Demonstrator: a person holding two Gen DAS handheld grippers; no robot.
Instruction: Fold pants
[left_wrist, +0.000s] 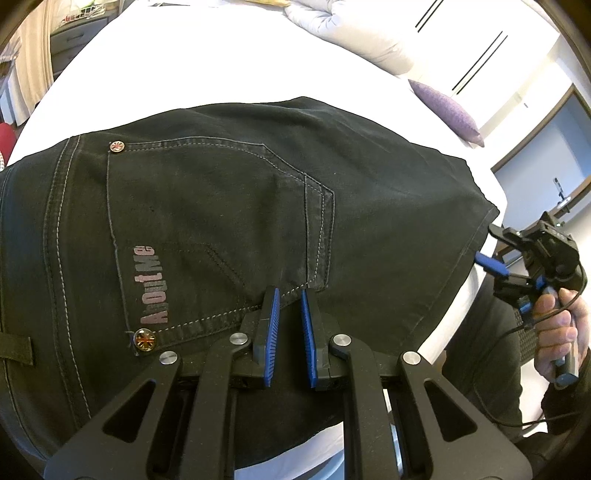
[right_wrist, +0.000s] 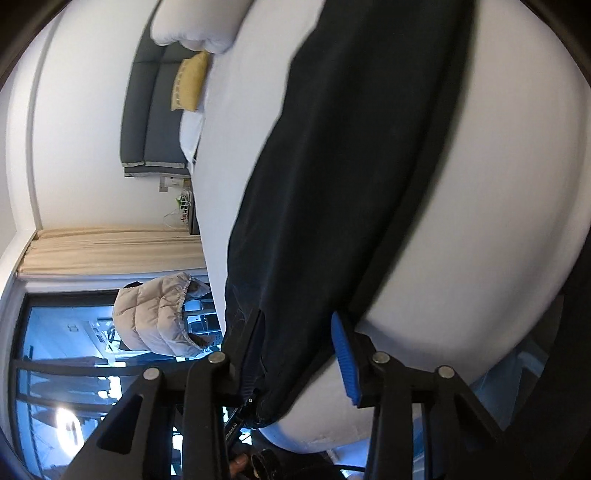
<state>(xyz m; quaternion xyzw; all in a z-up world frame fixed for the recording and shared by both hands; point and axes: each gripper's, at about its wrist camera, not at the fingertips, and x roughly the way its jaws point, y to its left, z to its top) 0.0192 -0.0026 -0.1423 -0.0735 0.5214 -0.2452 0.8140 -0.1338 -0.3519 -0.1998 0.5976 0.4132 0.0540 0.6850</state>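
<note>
My left gripper (left_wrist: 288, 295) sits low over the black jeans (left_wrist: 229, 206), which lie spread across the white bed (left_wrist: 192, 66) with the back pocket (left_wrist: 207, 221) and its stitched lettering facing up; I keep that end flat so the fabric has an anchor while the other end is worked, or so I judge. My blue pads (left_wrist: 273, 325) stand close together with a narrow slit between them and nothing pinched in it, their tips angled steeply down onto the denim just below the pocket seam. Further right, the jeans run toward the bed's edge, where my right gripper (left_wrist: 491, 264) meets the hem; a hand (left_wrist: 557, 328) wraps its handle, cable trailing below. From that gripper's own view the cloth hangs off the mattress edge and passes between my partly spread jaws, one blue finger (right_wrist: 345, 354) clear on the right, the other hidden behind the fabric; I cannot tell whether the pads actually press on the hem (right_wrist: 266, 402). That gripper points shallowly downward along the length of the leg, rolled onto its side, placed to take the hem for a fold toward the waistband
</note>
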